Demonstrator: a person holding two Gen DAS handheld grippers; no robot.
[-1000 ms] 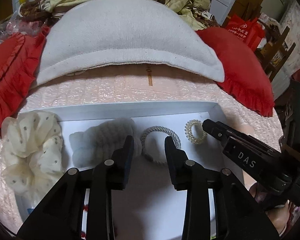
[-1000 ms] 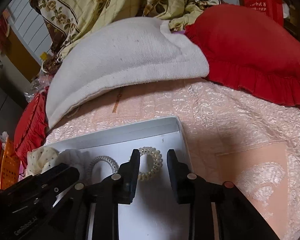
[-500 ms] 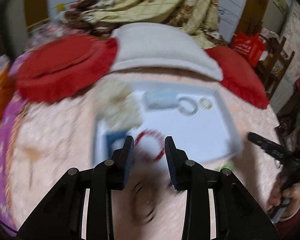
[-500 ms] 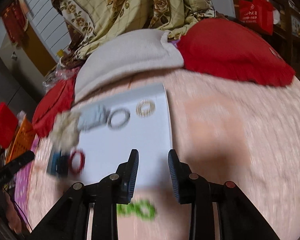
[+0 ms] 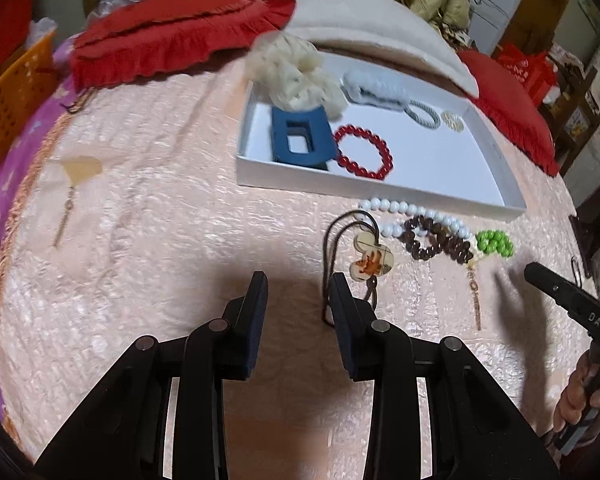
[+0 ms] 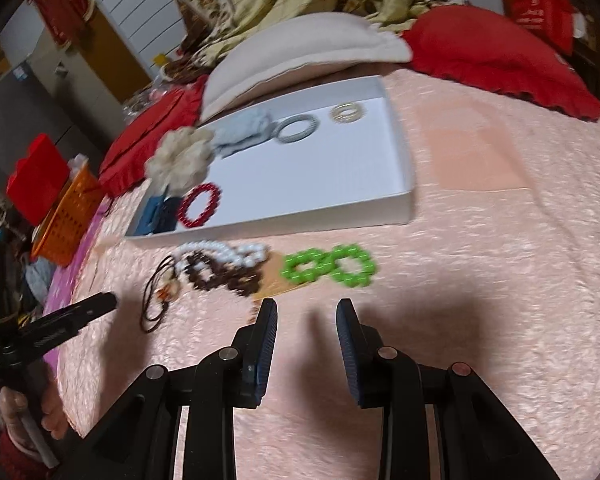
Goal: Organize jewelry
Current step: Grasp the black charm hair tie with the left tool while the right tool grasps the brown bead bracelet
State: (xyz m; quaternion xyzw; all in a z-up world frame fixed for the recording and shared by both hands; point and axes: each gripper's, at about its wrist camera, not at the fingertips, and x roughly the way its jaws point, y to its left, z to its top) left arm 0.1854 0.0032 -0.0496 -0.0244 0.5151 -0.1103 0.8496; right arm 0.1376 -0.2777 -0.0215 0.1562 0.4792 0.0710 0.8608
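1. Jaws on both tools stand apart with nothing between them: the left gripper (image 5: 298,294) hangs over the pink bedspread (image 5: 148,216), and the right gripper (image 6: 306,320) hangs over the same cloth further right.
2. Just beyond the left gripper's right finger lies a dark cord necklace (image 5: 342,240) with a clear amber pendant (image 5: 370,260); the cord's near end reaches that finger, though contact cannot be told.
3. Beside the pendant, a white bead strand (image 5: 414,210), a brown bead bracelet (image 5: 438,242) and a green bead bracelet (image 5: 494,242) lie in a loose overlapping row on the bed, in front of the white tray (image 5: 380,192).
4. From the right wrist view, the green bead bracelet (image 6: 328,266) forms a figure-eight, just ahead of the right jaws and apart from them.
5. Inside the tray sit a red bead bracelet (image 5: 364,152), a blue hair claw (image 5: 300,138), a cream scrunchie (image 5: 296,72), a grey fluffy scrunchie (image 5: 374,88), a grey hair tie (image 5: 424,114) and a pale coil tie (image 5: 452,120).
6. Red cushions (image 5: 172,32) and a white pillow (image 5: 376,24) lie behind the tray.
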